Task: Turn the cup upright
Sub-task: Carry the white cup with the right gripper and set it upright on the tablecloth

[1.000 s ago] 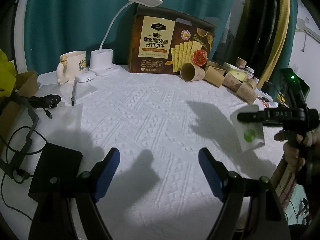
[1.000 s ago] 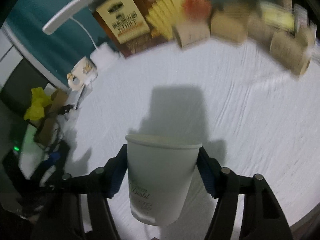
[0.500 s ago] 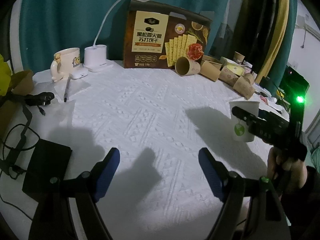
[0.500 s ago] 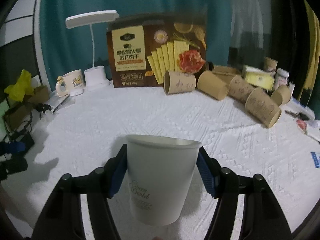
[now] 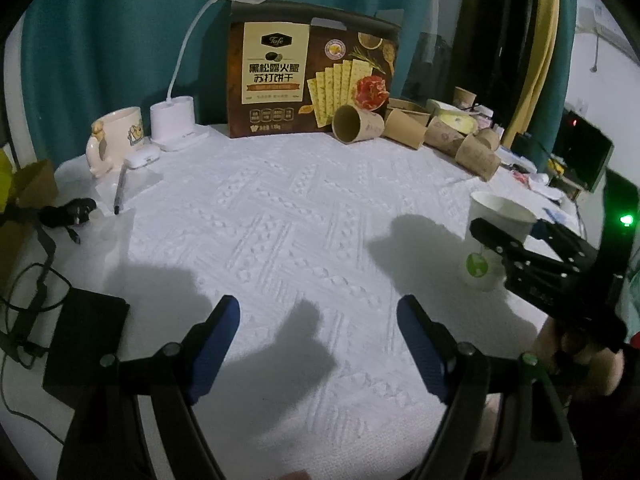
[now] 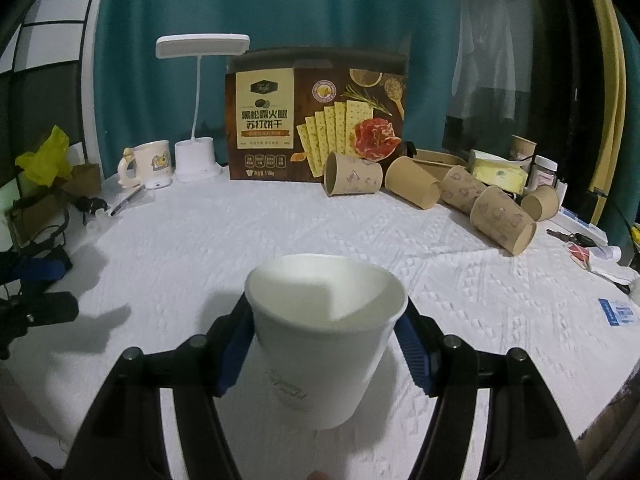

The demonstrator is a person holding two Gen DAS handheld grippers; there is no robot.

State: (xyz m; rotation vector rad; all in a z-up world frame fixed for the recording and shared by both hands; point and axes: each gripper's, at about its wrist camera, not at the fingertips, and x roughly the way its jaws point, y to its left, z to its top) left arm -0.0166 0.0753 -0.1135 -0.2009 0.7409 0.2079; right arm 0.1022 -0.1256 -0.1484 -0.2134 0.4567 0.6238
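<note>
- Teal curtains hung behind a surface (image 6: pixel 280 236) draped in white embossed cloth.
- Toward its back stood a cracker box (image 6: pixel 318 120), the landmark of the scene.
- Left of the box were a white desk lamp (image 6: pixel 199 112) and a cream mug (image 6: pixel 150 162); right of it lay brown paper cups (image 6: pixel 502 220) on their sides.
- Well in front of the box, a white paper cup (image 6: pixel 320 344) stood mouth up, the right gripper (image 6: pixel 326 350) closing its blue jaws against its sides.
- Left gripper (image 5: pixel 318 350) hovered with jaws parted, gripping nothing.
</note>
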